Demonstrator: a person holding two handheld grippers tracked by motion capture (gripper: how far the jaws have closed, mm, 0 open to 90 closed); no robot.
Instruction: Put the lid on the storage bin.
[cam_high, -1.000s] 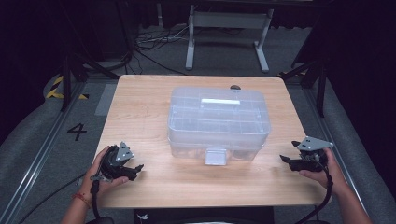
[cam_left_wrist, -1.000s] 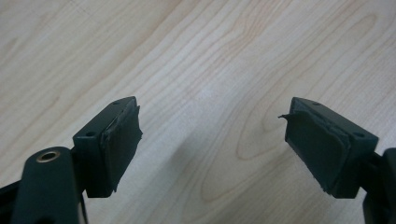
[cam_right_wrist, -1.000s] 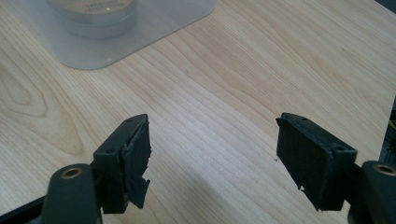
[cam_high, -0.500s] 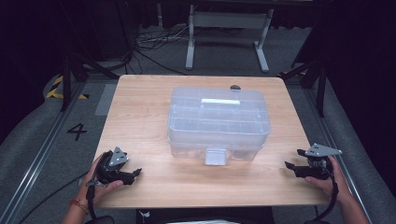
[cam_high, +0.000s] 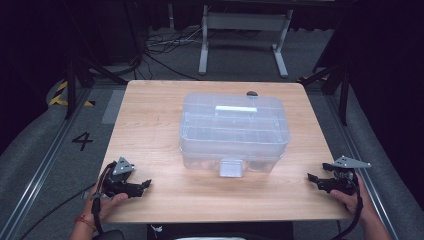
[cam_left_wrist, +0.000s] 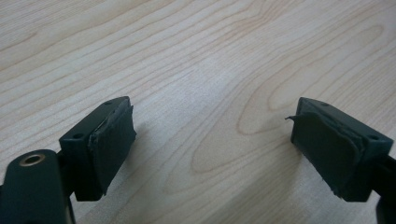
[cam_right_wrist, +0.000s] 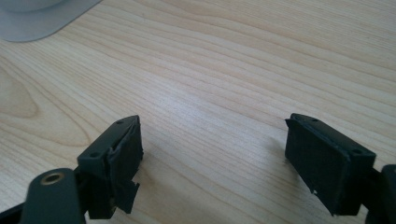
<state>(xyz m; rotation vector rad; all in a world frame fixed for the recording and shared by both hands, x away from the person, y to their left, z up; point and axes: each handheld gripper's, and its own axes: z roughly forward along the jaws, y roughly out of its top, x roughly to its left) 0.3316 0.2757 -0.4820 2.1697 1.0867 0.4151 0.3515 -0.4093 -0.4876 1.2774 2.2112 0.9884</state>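
Observation:
A clear plastic storage box (cam_high: 234, 130) with a lid and a front latch (cam_high: 231, 168) stands in the middle of the wooden table (cam_high: 150, 115). My left gripper (cam_high: 145, 185) rests low near the table's front left, held in a hand, pointing right. Its jaws have just been opening; in the left gripper view it (cam_left_wrist: 212, 126) is open over bare wood, nothing between the pads. My right gripper (cam_high: 311, 179) sits at the front right edge and points left. Its jaws have also just been opening and it (cam_right_wrist: 215, 135) stands open and empty. A corner of the box (cam_right_wrist: 37, 18) shows far off.
A small dark object (cam_high: 251, 93) lies at the table's back edge behind the box. Bare wood stretches between the two grippers in front of the box. A metal stand (cam_high: 240, 30) and cables are on the floor beyond the table.
The right gripper has slid down and toward the near right corner of the table. The left gripper has barely shifted.

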